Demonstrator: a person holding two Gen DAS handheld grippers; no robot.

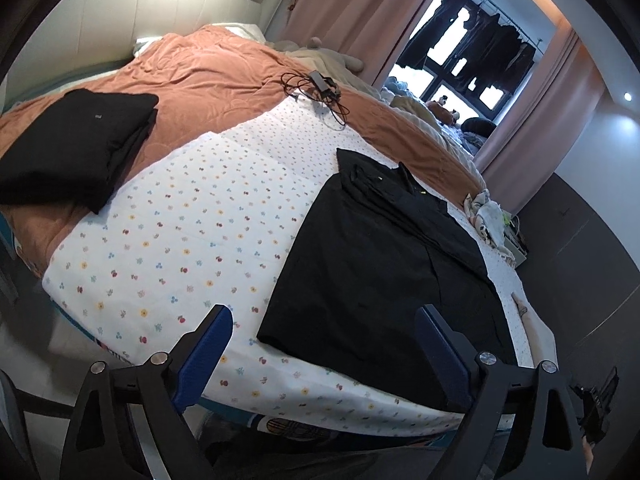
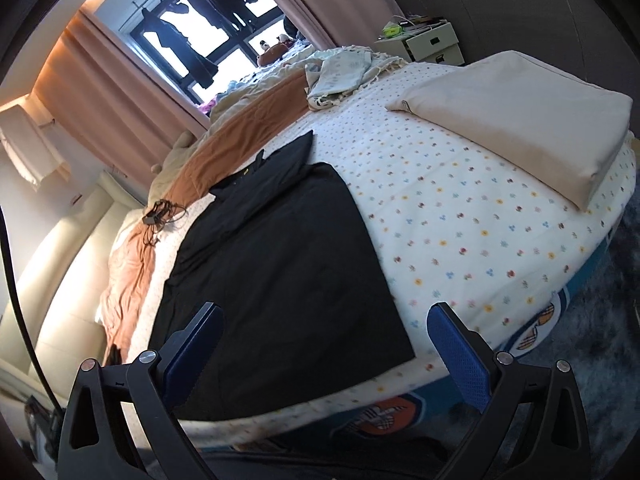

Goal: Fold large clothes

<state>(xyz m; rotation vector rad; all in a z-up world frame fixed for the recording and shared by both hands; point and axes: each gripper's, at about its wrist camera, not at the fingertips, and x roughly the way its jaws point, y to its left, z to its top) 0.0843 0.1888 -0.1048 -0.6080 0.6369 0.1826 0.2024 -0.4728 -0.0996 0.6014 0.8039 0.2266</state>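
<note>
A black garment (image 1: 380,264) lies flat on the flowered sheet (image 1: 192,224), its sides folded in to a long strip, its collar end toward the far side of the bed. The right wrist view shows the same garment (image 2: 280,280) running away from the near bed edge. My left gripper (image 1: 324,332) is open above the garment's near left corner, nothing between its blue pads. My right gripper (image 2: 324,328) is open over the garment's near hem and holds nothing. A folded black garment (image 1: 76,140) rests on the orange blanket at the left.
An orange blanket (image 1: 224,64) covers the far half of the bed, with a charger and tangled cable (image 1: 320,88) on it. A beige folded cover (image 2: 520,120) lies at the right of the bed. A crumpled light cloth (image 2: 340,76), a nightstand (image 2: 432,40) and pink curtains (image 1: 352,12) stand beyond.
</note>
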